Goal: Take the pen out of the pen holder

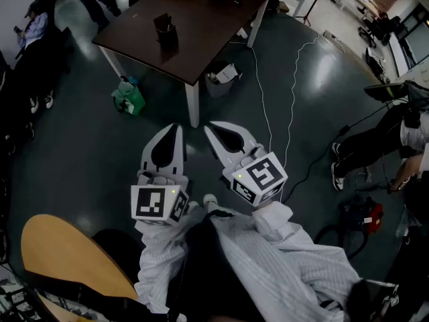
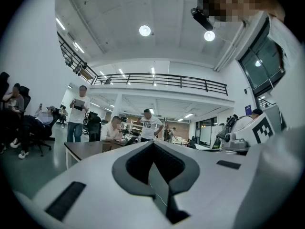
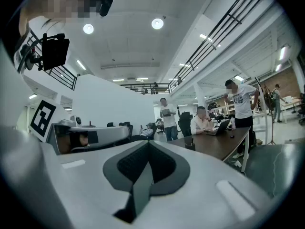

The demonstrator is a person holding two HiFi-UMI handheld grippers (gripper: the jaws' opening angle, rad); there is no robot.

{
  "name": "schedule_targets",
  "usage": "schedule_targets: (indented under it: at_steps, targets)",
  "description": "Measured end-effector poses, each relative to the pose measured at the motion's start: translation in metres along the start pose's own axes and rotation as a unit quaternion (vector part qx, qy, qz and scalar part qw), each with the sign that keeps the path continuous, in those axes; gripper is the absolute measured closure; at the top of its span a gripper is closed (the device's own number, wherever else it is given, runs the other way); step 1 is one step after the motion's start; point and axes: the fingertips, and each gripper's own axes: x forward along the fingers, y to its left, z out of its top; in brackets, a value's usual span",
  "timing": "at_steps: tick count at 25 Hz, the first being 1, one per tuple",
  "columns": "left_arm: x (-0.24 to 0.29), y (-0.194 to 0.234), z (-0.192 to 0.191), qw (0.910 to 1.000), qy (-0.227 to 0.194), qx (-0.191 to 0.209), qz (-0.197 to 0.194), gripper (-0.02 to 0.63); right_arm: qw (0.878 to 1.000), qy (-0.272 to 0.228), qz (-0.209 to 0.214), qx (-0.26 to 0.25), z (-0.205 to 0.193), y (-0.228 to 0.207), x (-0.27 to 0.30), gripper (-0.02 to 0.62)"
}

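Dark table [image 1: 208,25] far ahead, black pen holder [image 1: 165,31] on it, untouched. Left gripper [image 1: 176,129] and right gripper [image 1: 208,127] both closed, empty. Nothing started yet.

Head view: dim overall, looking steeply down on a dark glossy floor [image 1: 80,159] that carries pale, smeared reflections of overhead lamps, brightest at upper right. Straight lines bow toward the corners.

Both gripper views are brighter, lit by round ceiling lights [image 2: 145,30] that burn out to white with faint halos. Each is a circular fisheye picture with black corners (detail stretches and darkens near the rim). Close to the lens, the left gripper [image 2: 153,146] and right gripper [image 3: 147,146] are soft and out of focus, evenly lit with weak shadows. The distant hall stays fairly sharp.
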Motion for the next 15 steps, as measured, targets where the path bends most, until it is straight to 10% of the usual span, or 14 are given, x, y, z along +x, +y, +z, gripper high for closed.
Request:
schedule_targets:
  at_steps: [15]
  targets:
    - [0.0032, -0.0083, 0.0055, 0.9999, -0.002, 0.01, 0.006, 0.601, 1.0, -0.017, 0.005, 0.009, 0.0079, -0.0092, -0.0075, 0.592]
